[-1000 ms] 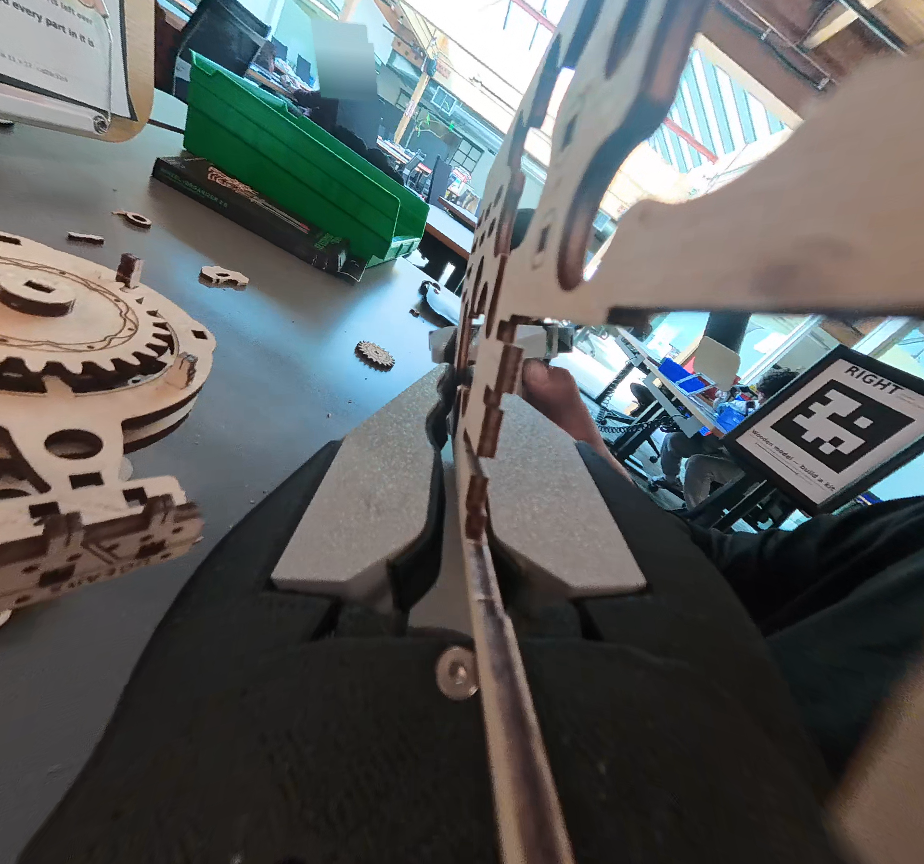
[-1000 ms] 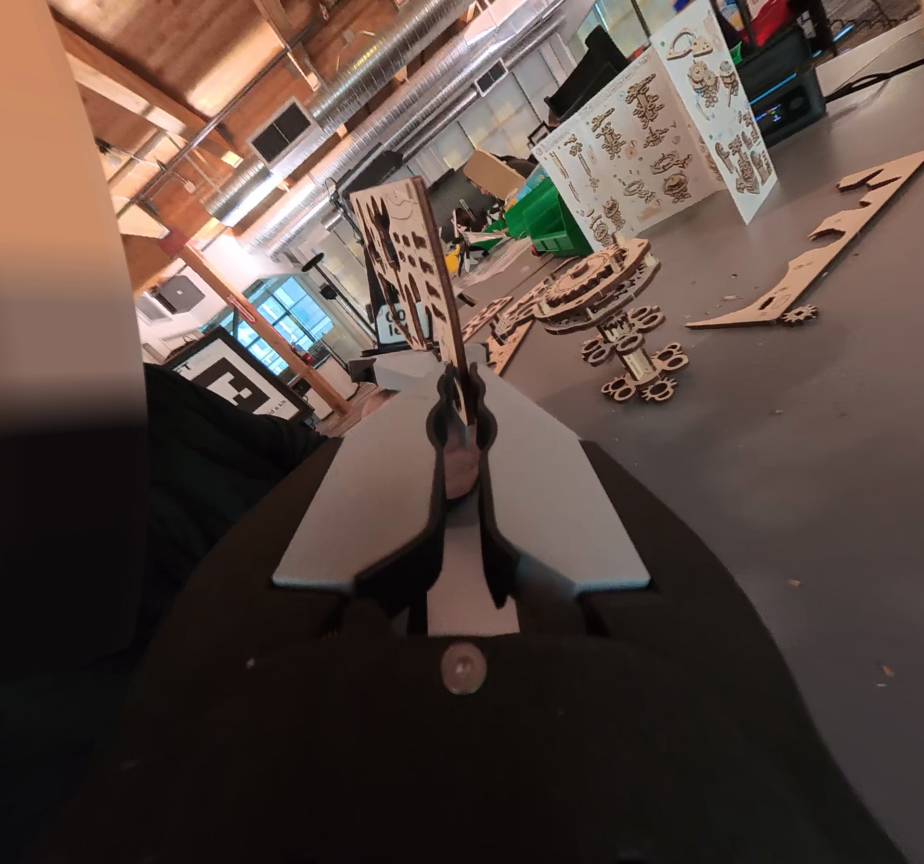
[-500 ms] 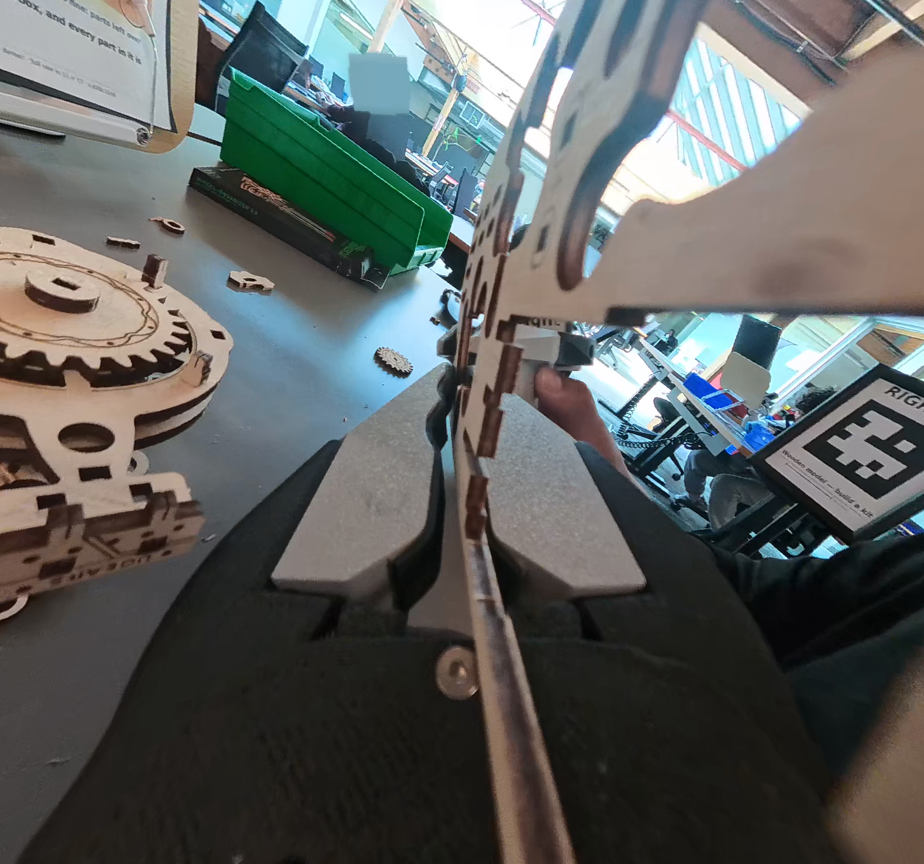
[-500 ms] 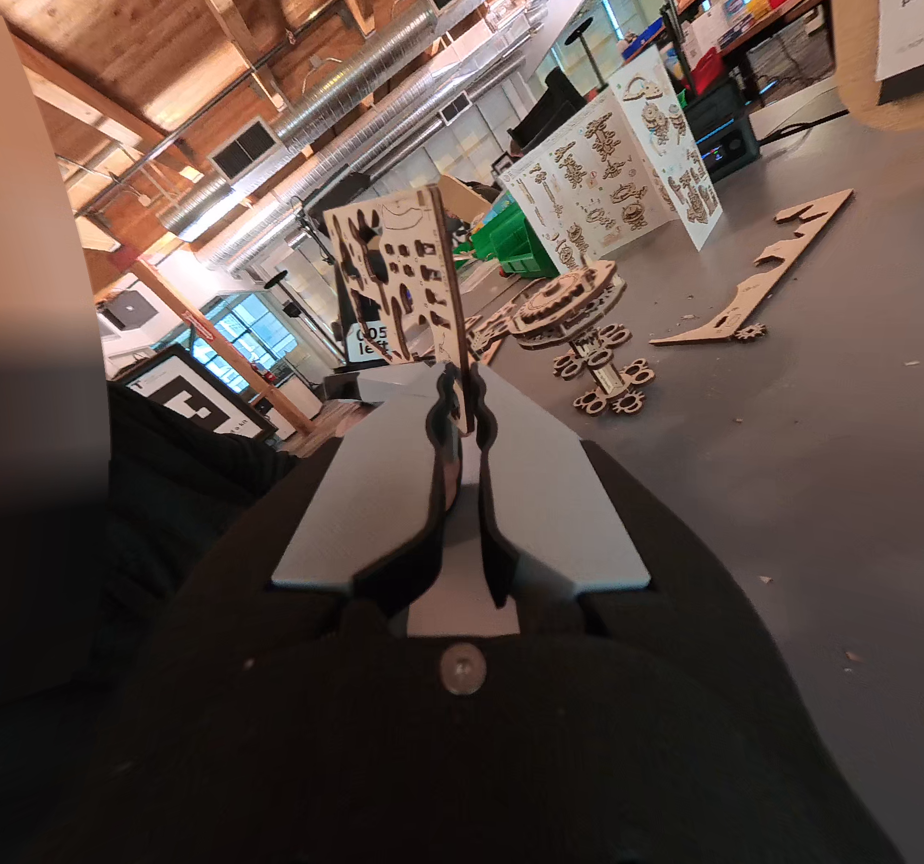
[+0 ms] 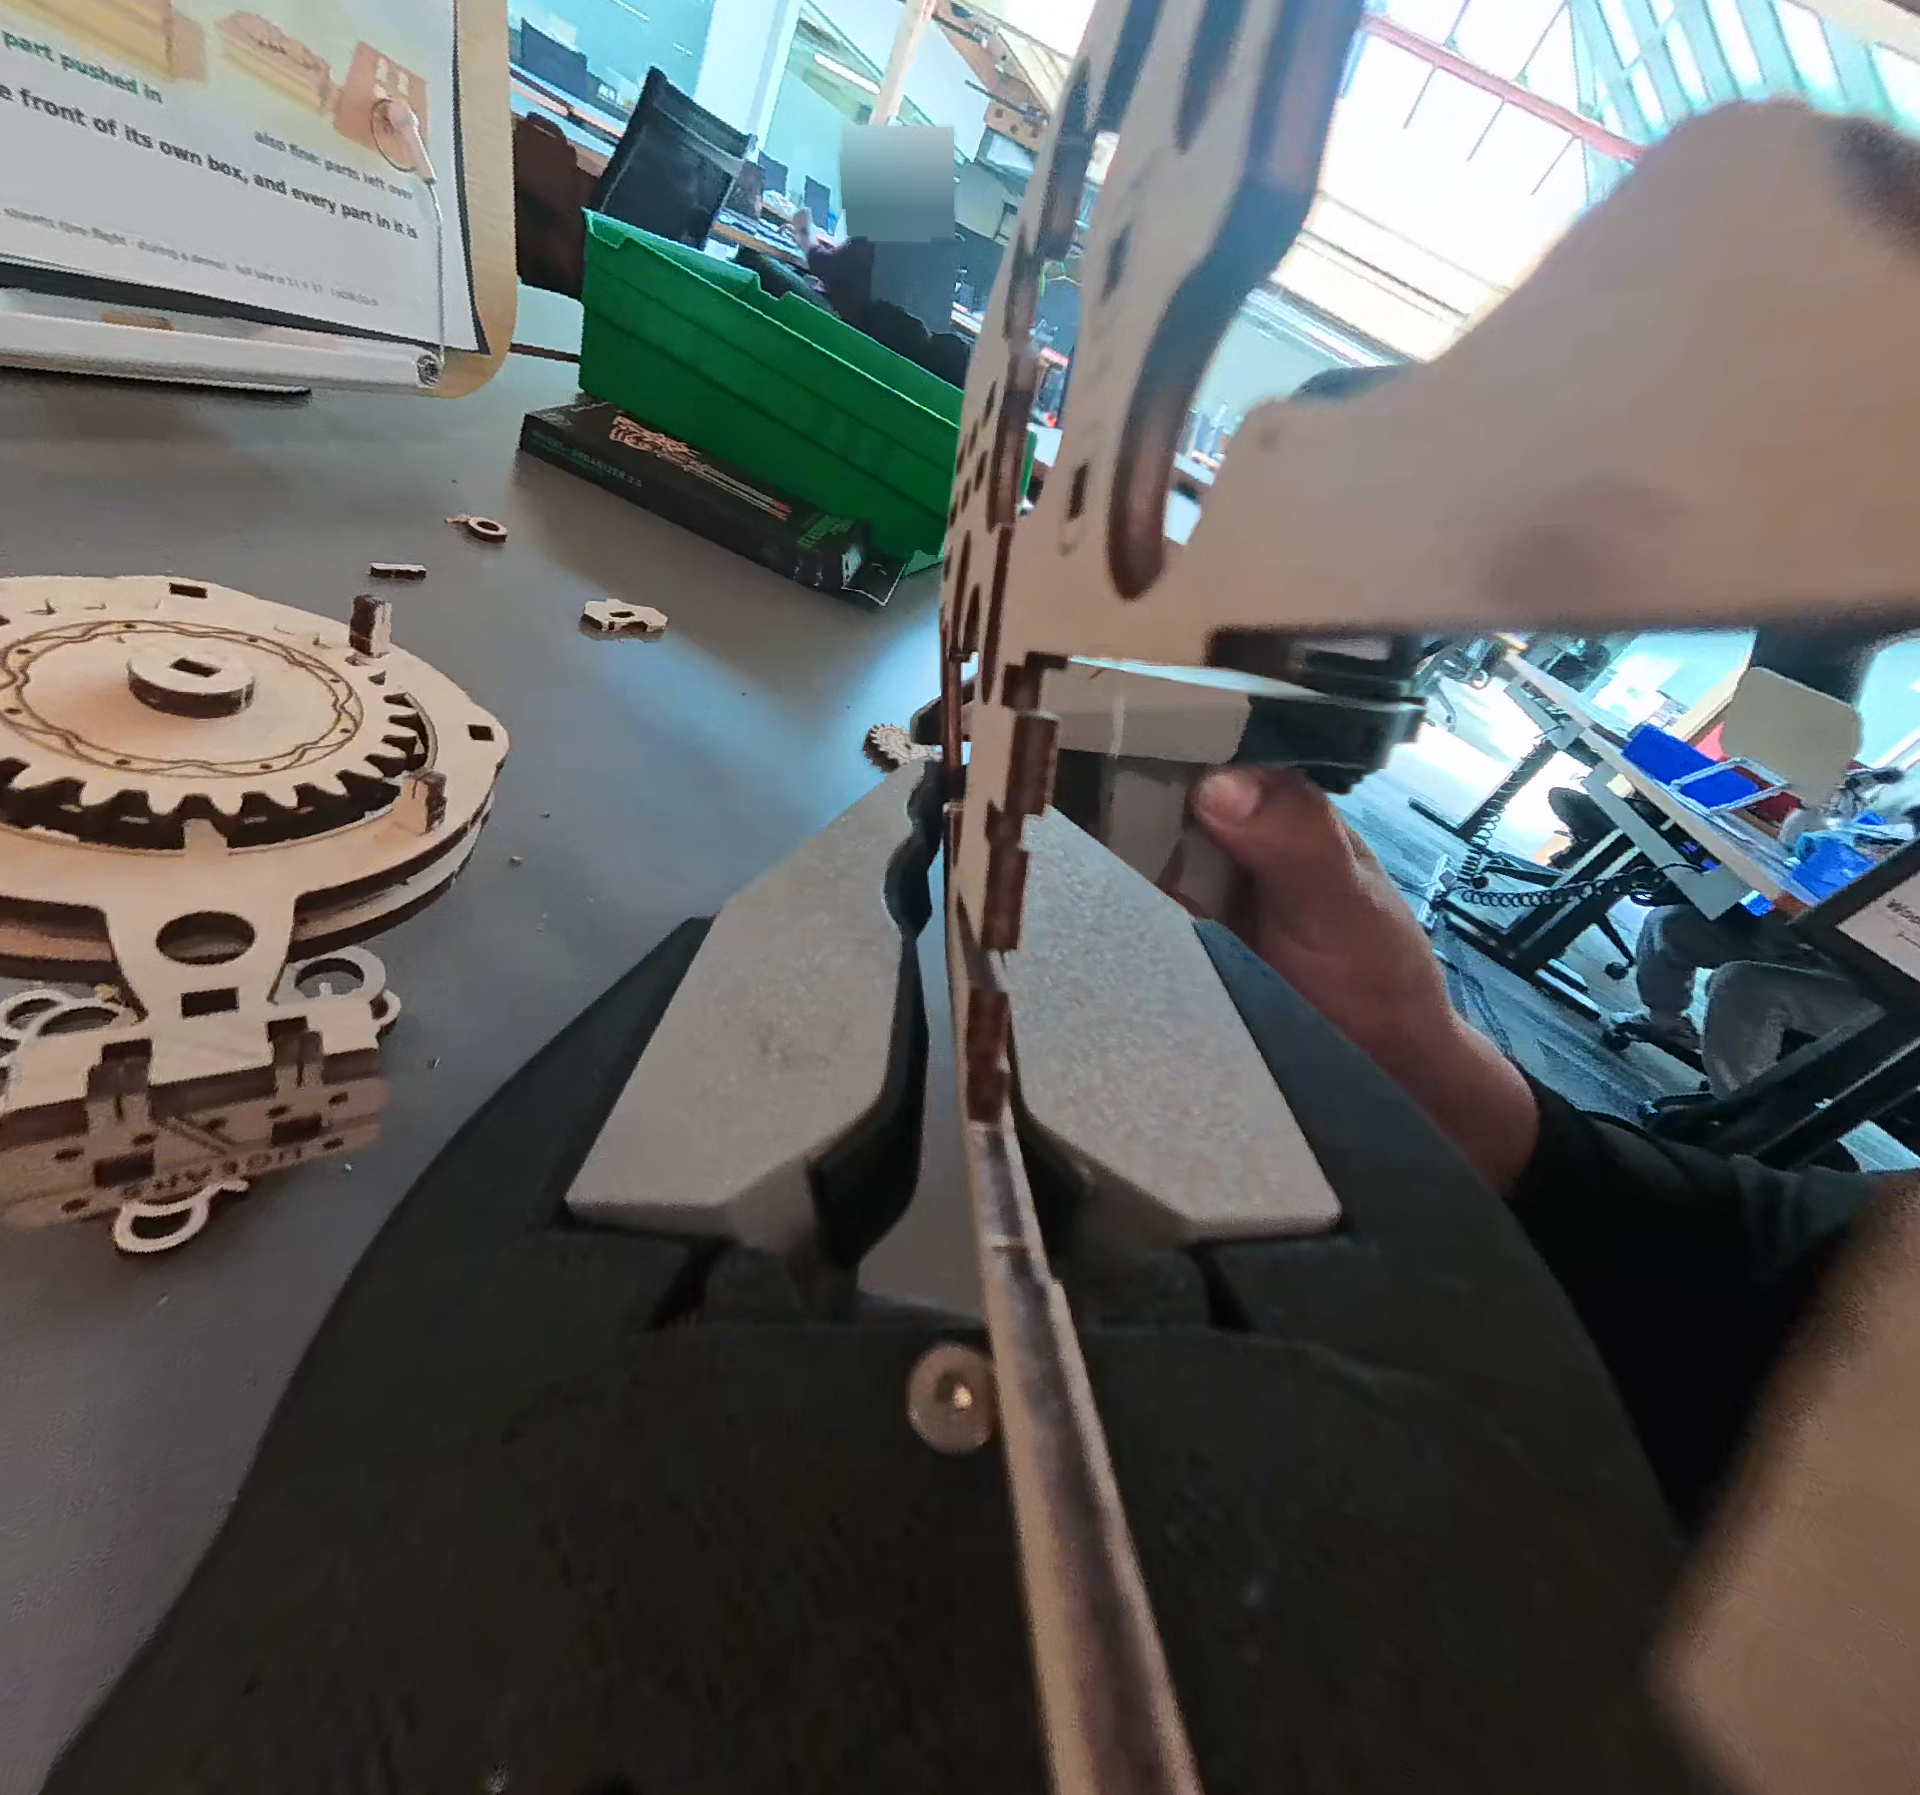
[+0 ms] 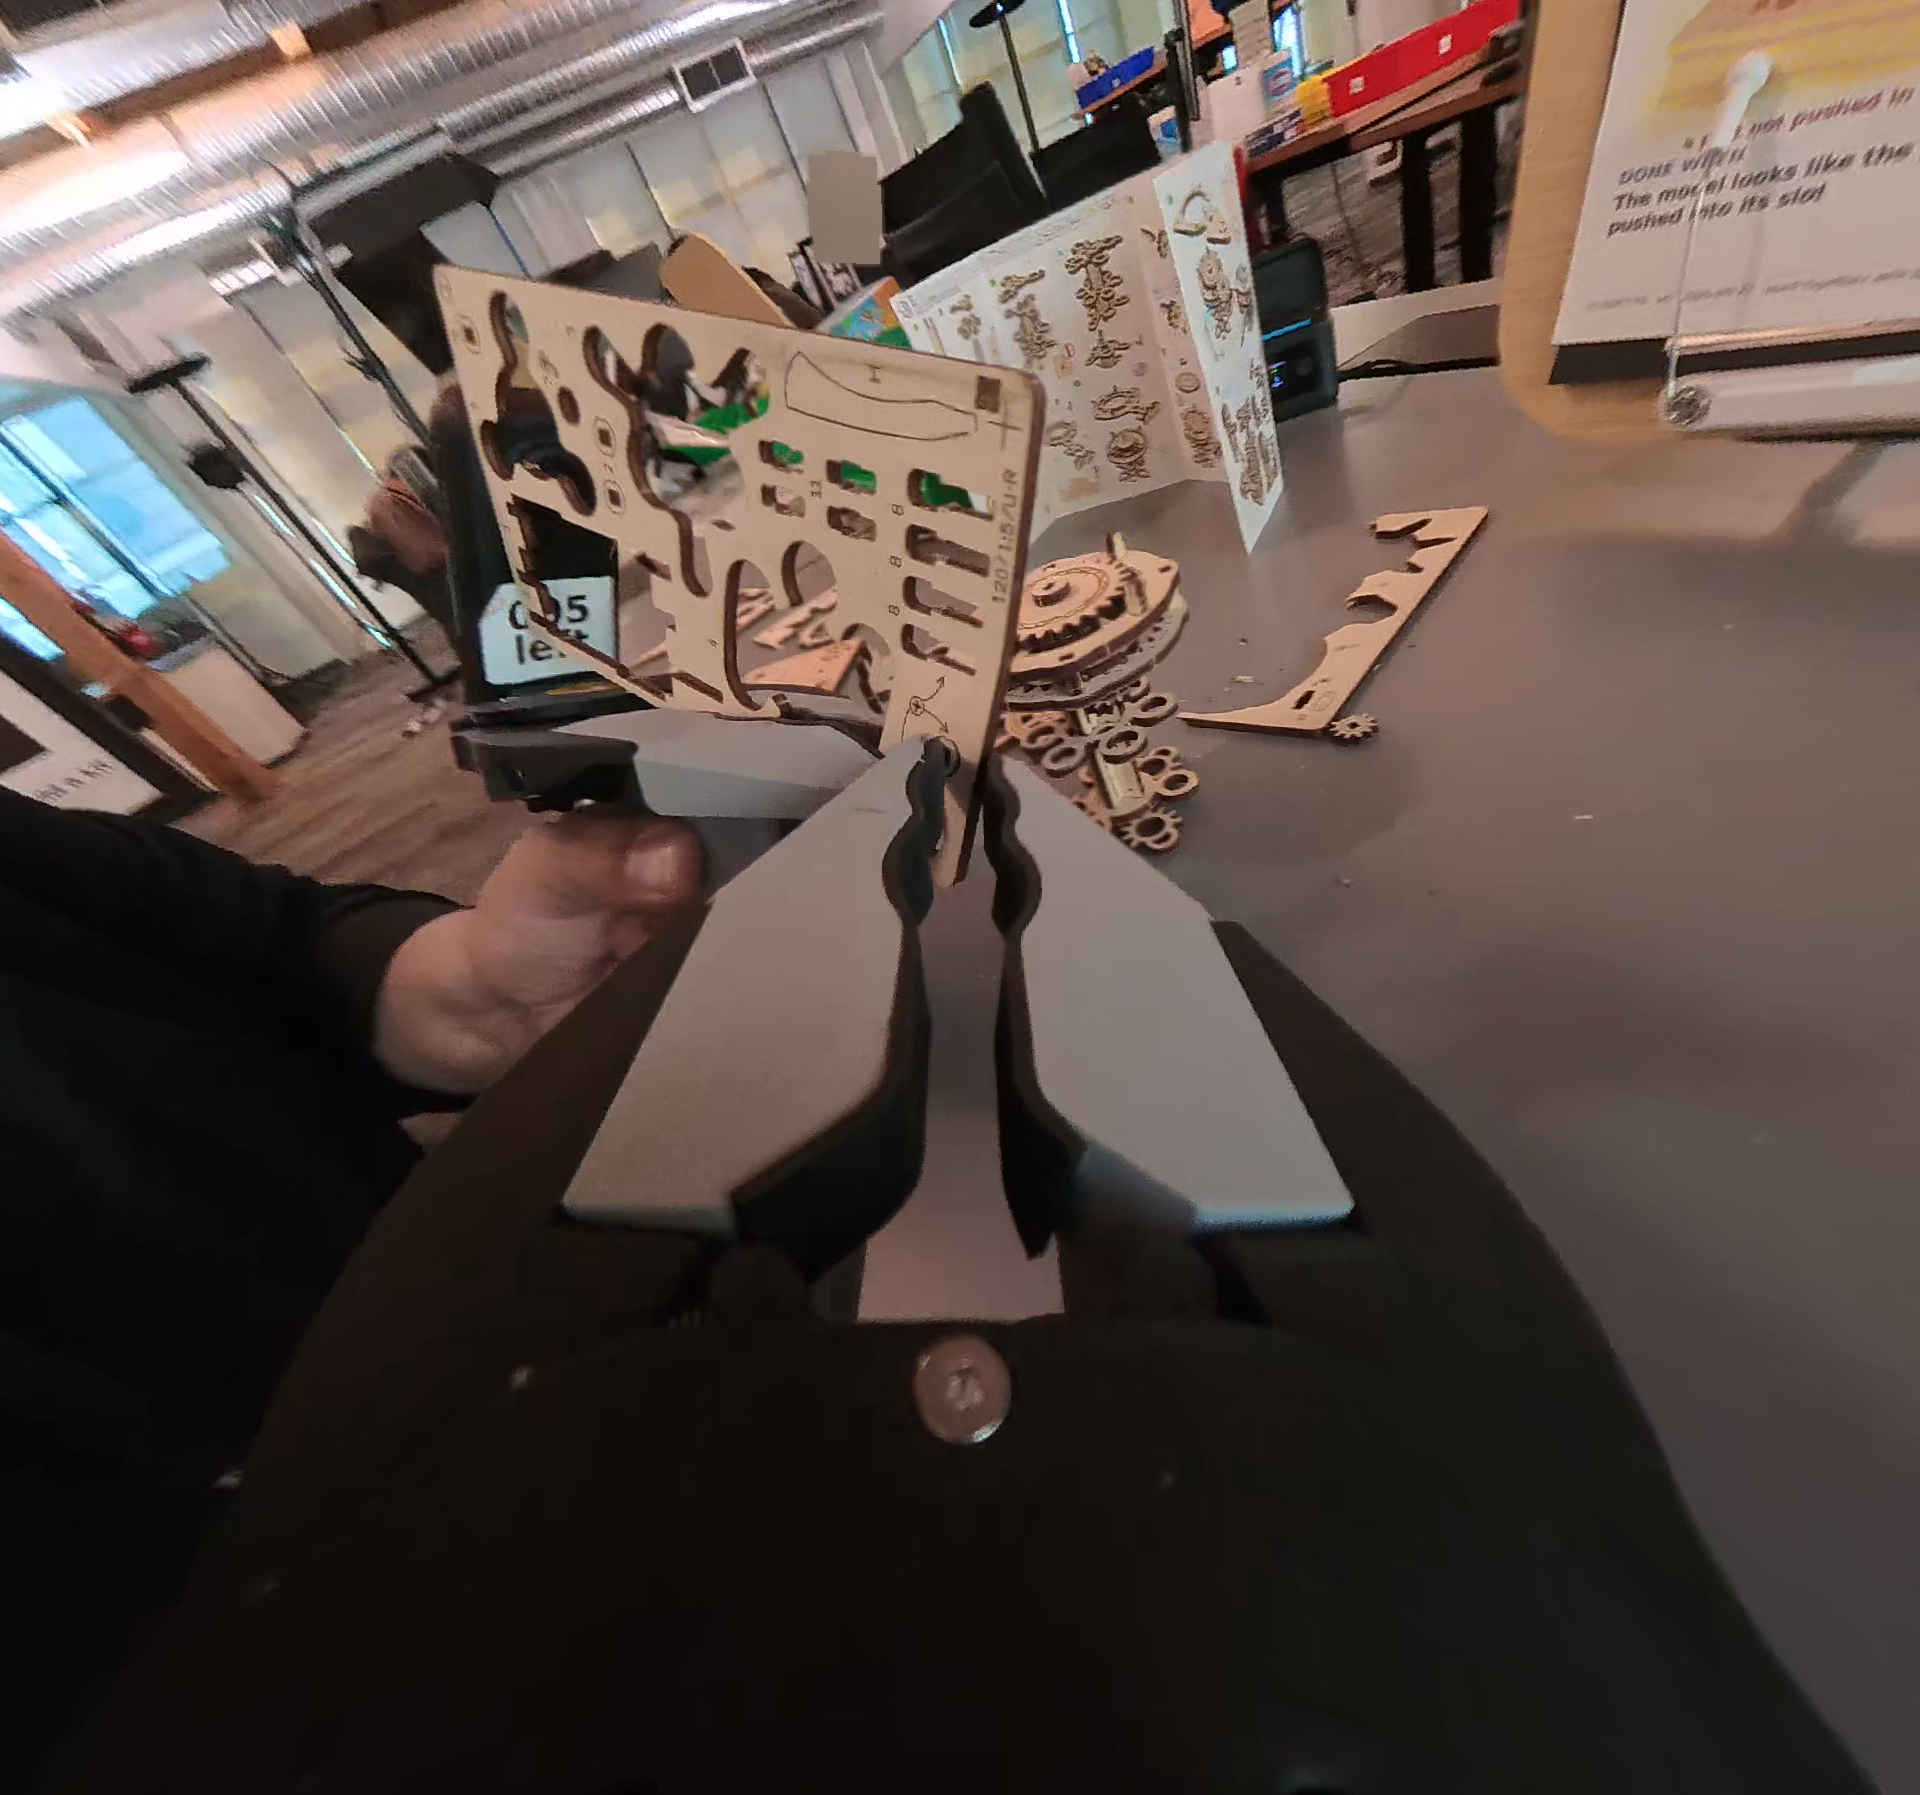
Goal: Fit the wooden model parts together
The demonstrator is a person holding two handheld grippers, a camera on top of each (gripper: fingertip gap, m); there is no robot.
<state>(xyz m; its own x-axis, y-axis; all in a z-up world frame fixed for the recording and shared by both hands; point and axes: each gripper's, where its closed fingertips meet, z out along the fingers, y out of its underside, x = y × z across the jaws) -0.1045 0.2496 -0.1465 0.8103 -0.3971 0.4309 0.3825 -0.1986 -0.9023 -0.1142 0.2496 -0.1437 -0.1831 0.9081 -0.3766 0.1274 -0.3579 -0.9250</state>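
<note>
The wooden sheet [image 6: 748, 509] stands up over the desk [image 6: 1558, 862]. Both grippers pinch it: left [image 5: 961, 810], right [image 6: 961, 810].

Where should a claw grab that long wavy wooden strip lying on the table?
Probably at the plain straight middle of the long wooden strip, coming down from above with the claw fingers across its narrow width. It lies flat on the gray table, so only its thin edges offer purchase. The notched far end and the tiny gear by its near end look awkward.
</note>
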